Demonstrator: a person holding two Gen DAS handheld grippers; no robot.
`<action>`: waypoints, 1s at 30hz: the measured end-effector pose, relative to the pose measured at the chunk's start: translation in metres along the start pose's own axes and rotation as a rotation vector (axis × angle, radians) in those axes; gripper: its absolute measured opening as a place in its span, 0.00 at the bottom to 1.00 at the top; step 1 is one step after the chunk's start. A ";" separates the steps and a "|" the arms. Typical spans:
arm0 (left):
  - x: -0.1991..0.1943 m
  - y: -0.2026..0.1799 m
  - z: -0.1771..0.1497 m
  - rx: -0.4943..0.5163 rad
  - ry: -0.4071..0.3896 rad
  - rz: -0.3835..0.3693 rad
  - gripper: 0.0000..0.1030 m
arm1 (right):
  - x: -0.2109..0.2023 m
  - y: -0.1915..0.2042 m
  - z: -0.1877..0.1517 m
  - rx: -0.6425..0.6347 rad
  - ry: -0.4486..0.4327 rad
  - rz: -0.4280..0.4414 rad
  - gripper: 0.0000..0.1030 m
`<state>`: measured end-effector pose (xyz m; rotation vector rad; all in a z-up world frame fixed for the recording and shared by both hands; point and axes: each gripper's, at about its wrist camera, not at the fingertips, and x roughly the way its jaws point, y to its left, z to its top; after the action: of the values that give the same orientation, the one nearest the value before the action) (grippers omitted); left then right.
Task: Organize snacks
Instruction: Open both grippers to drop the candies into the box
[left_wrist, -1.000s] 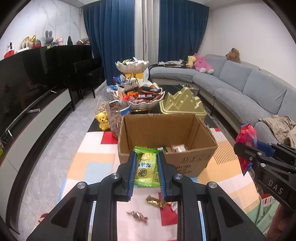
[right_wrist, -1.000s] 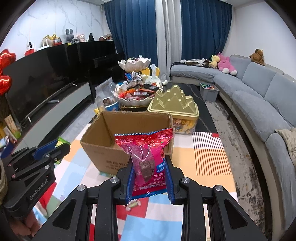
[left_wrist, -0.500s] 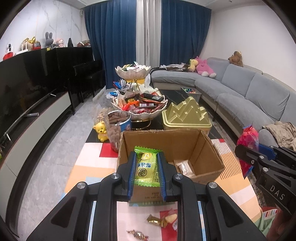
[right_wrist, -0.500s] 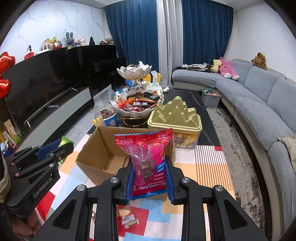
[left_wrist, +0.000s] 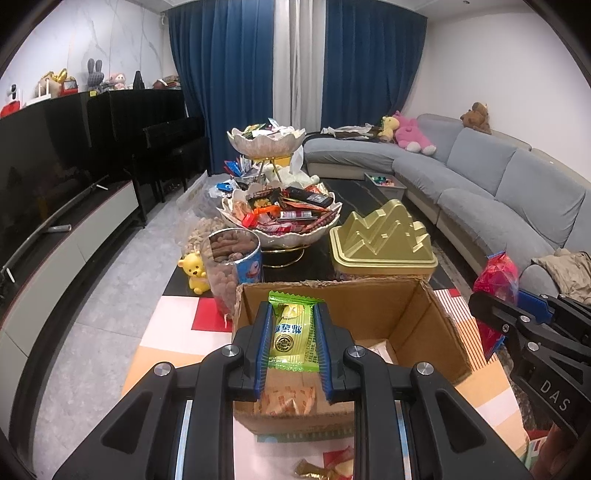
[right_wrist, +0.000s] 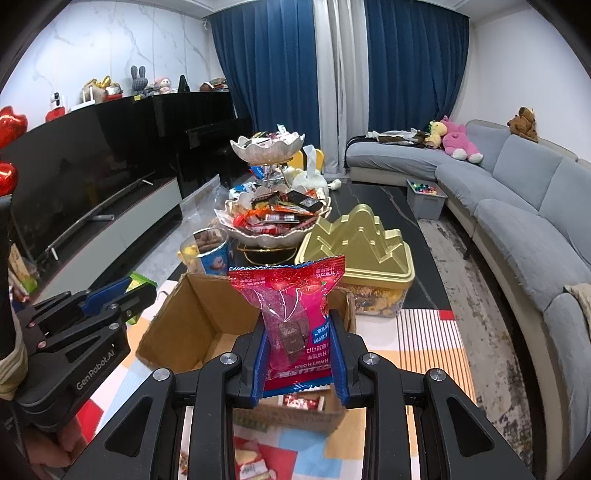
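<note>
green packet (left_wrist: 293, 334) pinched in left gripper (left_wrist: 292, 345) — above cardboard box (left_wrist: 406, 306).

colourful mat (left_wrist: 173, 317): cardboard box (left_wrist: 424, 332), loose candies (left_wrist: 317, 468); dark table (right_wrist: 373, 199) behind

The left gripper (left_wrist: 291, 341) hides the near wall of the cardboard box (left_wrist: 424, 325), so most of the box floor cannot be seen. The green packet (left_wrist: 293, 336) covers part of what lies inside; only the corner of a pale wrapper (left_wrist: 380, 349) shows, too small to name. In the right wrist view, the red packet (right_wrist: 295, 317) blocks the middle of the box, and the snacks below it (right_wrist: 303, 402) are blurred. Loose candies (left_wrist: 325, 467) are cut by the lower edge. The print on both packets is too small to read fully.
</note>
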<state>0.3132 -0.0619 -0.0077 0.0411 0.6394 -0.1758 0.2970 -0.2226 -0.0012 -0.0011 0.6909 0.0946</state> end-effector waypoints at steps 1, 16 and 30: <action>0.003 0.001 0.000 -0.001 0.002 0.000 0.22 | 0.004 0.000 0.001 0.001 0.003 0.003 0.29; 0.046 0.011 -0.004 -0.011 0.062 -0.007 0.22 | 0.051 0.008 -0.002 -0.015 0.070 0.032 0.29; 0.056 0.009 -0.011 -0.025 0.107 -0.044 0.37 | 0.058 0.005 -0.004 -0.037 0.085 0.041 0.31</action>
<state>0.3527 -0.0602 -0.0506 0.0123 0.7491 -0.2094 0.3387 -0.2124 -0.0408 -0.0264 0.7743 0.1471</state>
